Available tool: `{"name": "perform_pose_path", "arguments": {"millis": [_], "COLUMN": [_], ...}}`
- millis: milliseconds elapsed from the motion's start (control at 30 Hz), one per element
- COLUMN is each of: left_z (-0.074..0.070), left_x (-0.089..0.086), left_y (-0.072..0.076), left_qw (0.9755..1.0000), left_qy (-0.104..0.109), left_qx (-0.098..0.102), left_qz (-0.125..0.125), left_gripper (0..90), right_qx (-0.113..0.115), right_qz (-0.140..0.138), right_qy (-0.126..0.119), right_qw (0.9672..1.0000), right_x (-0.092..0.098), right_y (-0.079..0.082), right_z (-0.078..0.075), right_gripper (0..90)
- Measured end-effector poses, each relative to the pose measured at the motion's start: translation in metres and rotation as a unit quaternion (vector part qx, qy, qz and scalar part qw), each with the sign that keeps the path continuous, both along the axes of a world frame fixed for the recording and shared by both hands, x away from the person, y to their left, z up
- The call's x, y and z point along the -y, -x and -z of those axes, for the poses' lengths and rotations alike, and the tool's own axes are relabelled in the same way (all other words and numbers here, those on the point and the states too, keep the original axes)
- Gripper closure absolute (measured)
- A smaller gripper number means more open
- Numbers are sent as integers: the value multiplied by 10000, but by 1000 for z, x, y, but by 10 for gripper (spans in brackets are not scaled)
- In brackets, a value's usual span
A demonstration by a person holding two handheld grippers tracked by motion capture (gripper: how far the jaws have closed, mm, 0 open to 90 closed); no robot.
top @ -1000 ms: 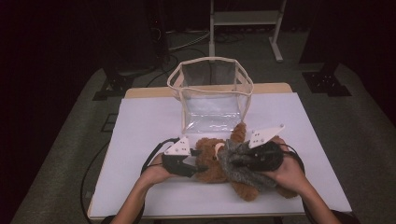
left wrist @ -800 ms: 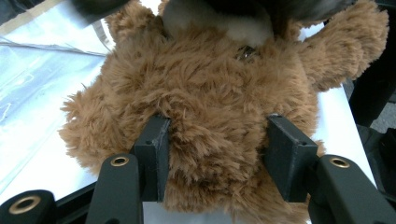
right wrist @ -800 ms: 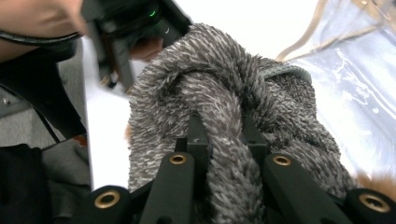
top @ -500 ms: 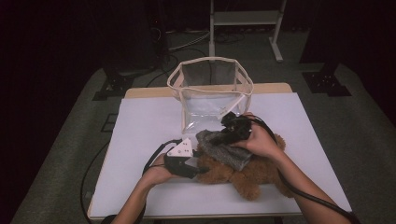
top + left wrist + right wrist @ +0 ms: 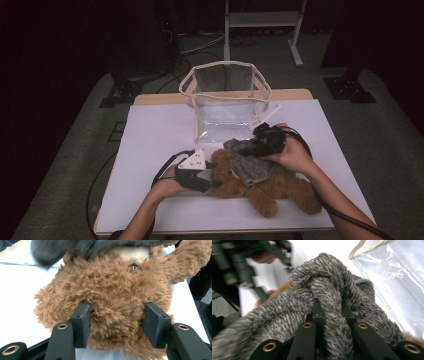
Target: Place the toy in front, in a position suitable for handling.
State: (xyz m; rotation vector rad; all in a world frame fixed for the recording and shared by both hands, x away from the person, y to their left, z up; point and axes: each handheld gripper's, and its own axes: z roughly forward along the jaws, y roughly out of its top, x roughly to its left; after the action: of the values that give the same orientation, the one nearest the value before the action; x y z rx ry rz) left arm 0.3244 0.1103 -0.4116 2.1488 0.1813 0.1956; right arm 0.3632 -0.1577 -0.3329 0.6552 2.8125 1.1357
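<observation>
The teddy bear [image 5: 265, 182] lies on the surface [image 5: 150, 135] between both tongs — the cloth [image 5: 248, 165] on it at the right tongs [image 5: 256, 145], the bag [image 5: 227, 100] just behind.

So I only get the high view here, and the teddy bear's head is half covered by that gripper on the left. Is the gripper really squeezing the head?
Observer: Yes. In the left gripper view the left gripper has its two jaws pressed into the fur on either side of the teddy bear's head.
Operator: And the other hand, does it hold that grey thing?
Observer: In the right gripper view the right gripper is shut on a raised fold of the grey fuzzy cloth.
Operator: What is next to the cloth there?
Observer: The clear bag, with its beige rim, lies close beside the cloth.
</observation>
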Motion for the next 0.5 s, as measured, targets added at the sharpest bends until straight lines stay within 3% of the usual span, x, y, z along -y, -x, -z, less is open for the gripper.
{"name": "perform_pose_path", "arguments": {"millis": [167, 267, 333, 433, 500], "left_z": [-2, -1, 0, 0, 1], "left_x": [0, 2, 3, 2, -1], "left_y": [-3, -5, -8, -10, -11], "left_qw": [9998, 9993, 9989, 9983, 9979], "left_qy": [44, 126, 149, 170, 228], "left_qx": [-22, -14, -31, -33, -71], "left_qz": [-183, -342, -442, -565, -595], "left_gripper": [459, 466, 469, 468, 468], "right_qx": [224, 374, 455, 467, 548], "right_qz": [-170, -338, -405, -436, -464], "right_qy": [-271, -139, -18, 78, 286], "right_qw": [9992, 9986, 9981, 9979, 9970], "right_x": [20, 16, 5, -14, -20], "right_y": [43, 62, 65, 56, 51], "right_z": [-16, -10, -2, 10, 18], "right_gripper": [789, 788, 788, 789, 789]}}
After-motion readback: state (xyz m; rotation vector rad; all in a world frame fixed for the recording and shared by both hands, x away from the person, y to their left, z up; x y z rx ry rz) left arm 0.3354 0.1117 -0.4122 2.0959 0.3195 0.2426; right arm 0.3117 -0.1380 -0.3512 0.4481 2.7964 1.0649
